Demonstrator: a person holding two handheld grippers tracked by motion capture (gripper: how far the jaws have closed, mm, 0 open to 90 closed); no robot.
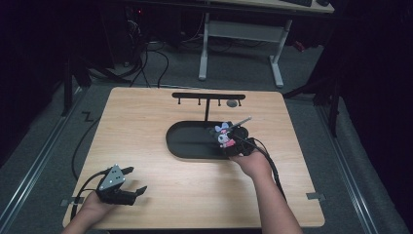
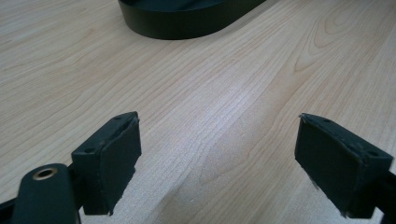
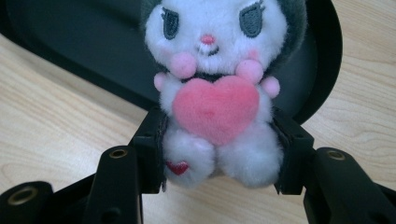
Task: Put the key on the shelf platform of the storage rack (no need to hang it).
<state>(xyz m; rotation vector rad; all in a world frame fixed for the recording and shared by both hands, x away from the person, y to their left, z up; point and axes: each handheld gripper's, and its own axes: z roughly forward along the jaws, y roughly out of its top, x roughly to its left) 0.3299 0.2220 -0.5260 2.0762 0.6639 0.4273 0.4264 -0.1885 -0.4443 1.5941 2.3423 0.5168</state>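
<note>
A small white plush toy (image 3: 215,93) with a dark hood hugs a pink heart. My right gripper (image 3: 218,154) is shut on its lower body, one jaw on each side. From above, the plush toy (image 1: 225,137) hangs over the right end of the black oval tray (image 1: 187,141), with the right gripper (image 1: 238,146) just behind it. My left gripper (image 1: 132,181) rests open near the table's front left corner, its jaws pointing right. Bare wood lies between its fingers (image 2: 112,154), and the tray's wall (image 2: 187,23) stands farther off.
A black T-shaped rack (image 1: 208,97) with several pegs rises behind the tray. The light wooden table (image 1: 146,122) stands on grey carpet, with cables and a white desk frame (image 1: 243,44) beyond its far edge.
</note>
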